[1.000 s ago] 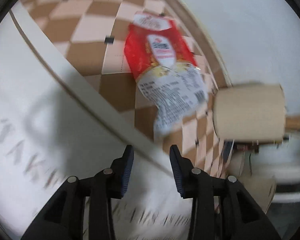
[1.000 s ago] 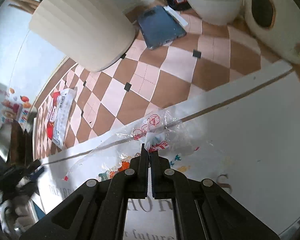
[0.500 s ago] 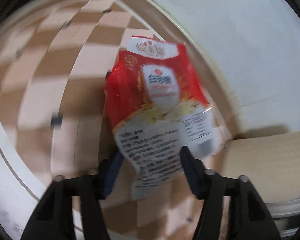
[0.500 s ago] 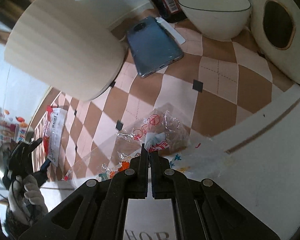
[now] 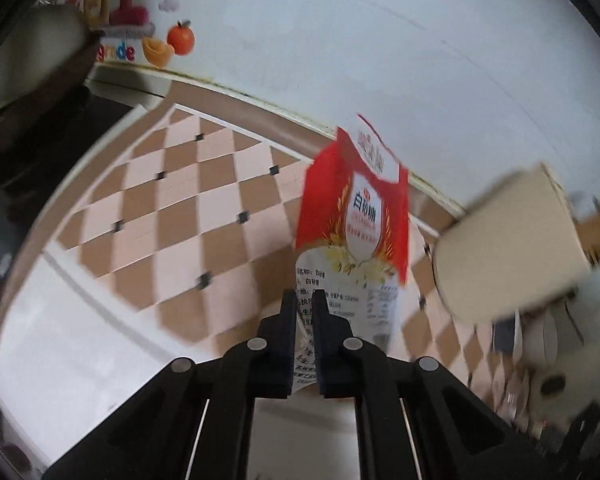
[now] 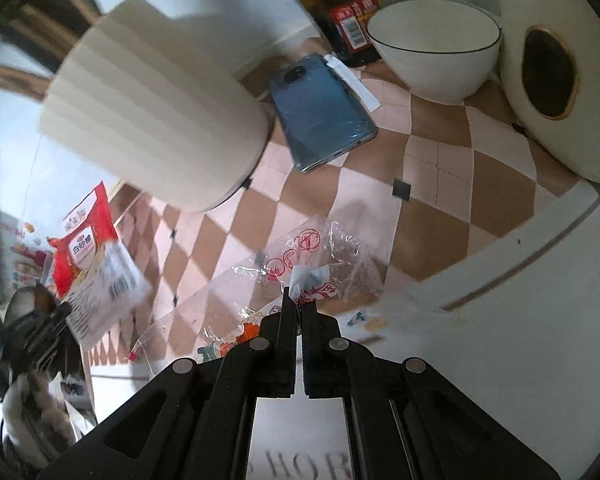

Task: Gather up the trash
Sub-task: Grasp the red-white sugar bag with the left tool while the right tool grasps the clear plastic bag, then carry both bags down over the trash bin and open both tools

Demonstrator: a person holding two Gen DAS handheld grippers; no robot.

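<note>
Lifted since the earlier frame, the red packet (image 5: 352, 236) hangs clamped in the left tool (image 5: 304, 300), long axis ahead, clear of the bench (image 5: 172, 216). Right tool (image 6: 295, 304) pinches the clear wrapper (image 6: 312, 256).

Red-and-white packet (image 5: 352, 236), checkered tabletop (image 5: 204, 216)

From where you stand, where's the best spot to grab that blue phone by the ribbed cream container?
Take the blue phone across its long side edges near the middle, coming from above. It lies flat on the checkered cloth, so probably only those thin edges offer a hold.
</note>
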